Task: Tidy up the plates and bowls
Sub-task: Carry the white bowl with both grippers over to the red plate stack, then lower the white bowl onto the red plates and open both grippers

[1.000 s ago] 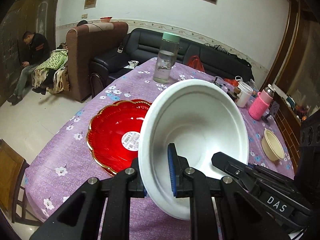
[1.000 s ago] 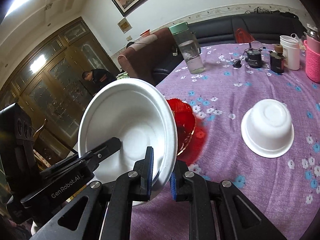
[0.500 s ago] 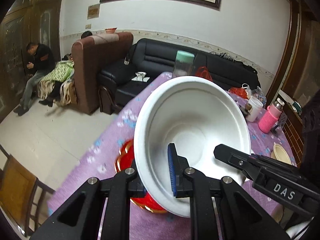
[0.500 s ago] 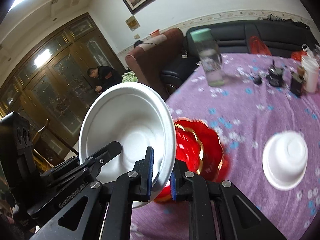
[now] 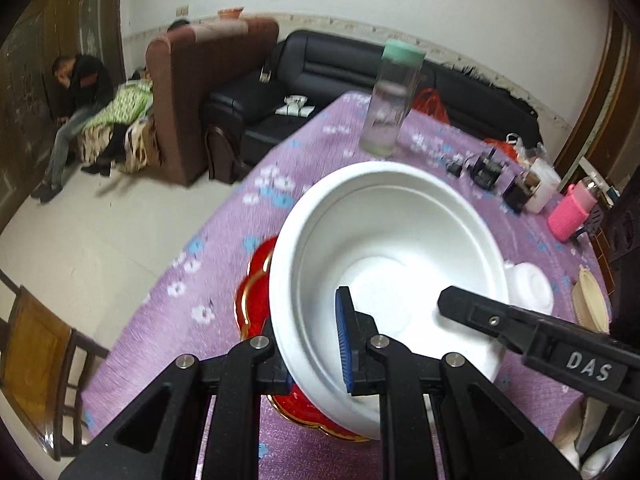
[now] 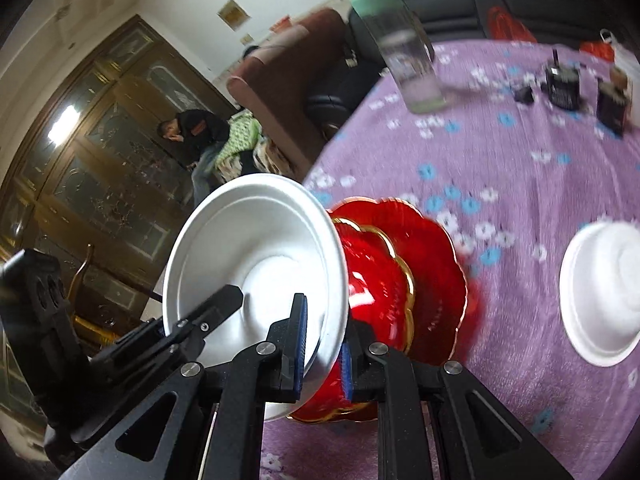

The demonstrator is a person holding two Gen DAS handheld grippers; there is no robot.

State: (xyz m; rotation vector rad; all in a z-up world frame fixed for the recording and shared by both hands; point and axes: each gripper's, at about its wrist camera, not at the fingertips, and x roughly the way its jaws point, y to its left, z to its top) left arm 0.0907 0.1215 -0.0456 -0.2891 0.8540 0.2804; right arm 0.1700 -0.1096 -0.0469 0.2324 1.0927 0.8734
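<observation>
open worktop (image 6: 520, 168) lies between the red plate (image 6: 420, 280) and the upturned white bowl (image 6: 600, 292). a tall bottle (image 6: 408, 52) and small dark items (image 6: 564, 84) crowd the far edge.

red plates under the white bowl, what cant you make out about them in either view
- Left wrist view: the white bowl and left gripper cover most of the red plates; only edges show.
- Right wrist view: motion blur smears the red plates, so the stack count is unclear.
- Whether the bowl touches them: cannot tell.

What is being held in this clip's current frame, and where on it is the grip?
One white bowl is held by both grippers: the left gripper and the right gripper each pinch its rim on opposite sides, above the red plate.
</observation>
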